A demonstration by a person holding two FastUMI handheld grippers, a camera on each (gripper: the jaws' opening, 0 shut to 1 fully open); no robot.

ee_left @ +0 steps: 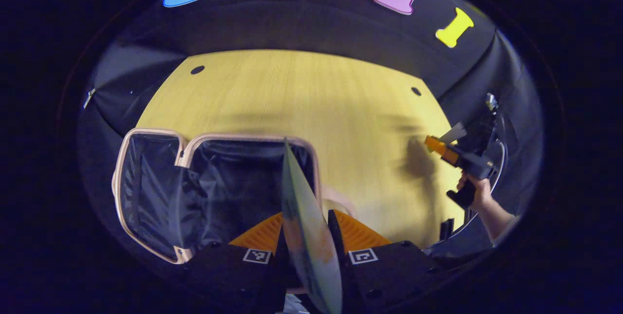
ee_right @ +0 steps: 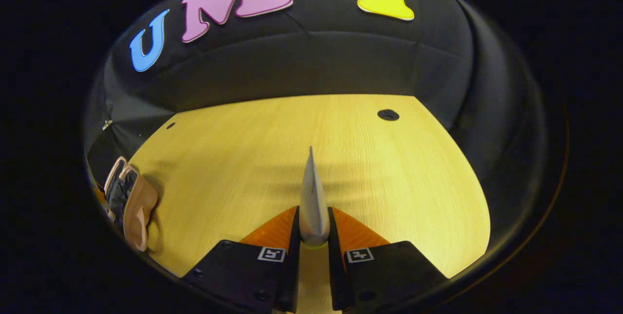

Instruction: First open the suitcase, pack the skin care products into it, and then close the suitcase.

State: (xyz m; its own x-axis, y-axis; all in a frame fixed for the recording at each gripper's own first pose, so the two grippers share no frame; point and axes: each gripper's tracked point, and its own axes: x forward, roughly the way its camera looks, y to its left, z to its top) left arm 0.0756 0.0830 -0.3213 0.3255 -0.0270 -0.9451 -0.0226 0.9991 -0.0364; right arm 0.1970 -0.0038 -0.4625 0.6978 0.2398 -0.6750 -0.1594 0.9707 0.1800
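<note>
Currently, the left gripper (ee_left: pixel 307 236) pinches a flat sachet (ee_left: pixel 306 226) edge-on above the open suitcase (ee_left: pixel 214 187), which lies at 9 o'clock on the wooden table (ee_left: pixel 311 95). At 3 o'clock, the right gripper (ee_right: pixel 313 229) pinches a second thin sachet (ee_right: pixel 312 197) over bare tabletop.

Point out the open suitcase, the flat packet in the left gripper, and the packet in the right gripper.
suitcase (ee_left: pixel 233 182): left gripper view, dark inner lining.
left packet (ee_left: pixel 306 226): left gripper view, its thin edge.
right packet (ee_right: pixel 312 197): right gripper view, its pale edge.
</note>
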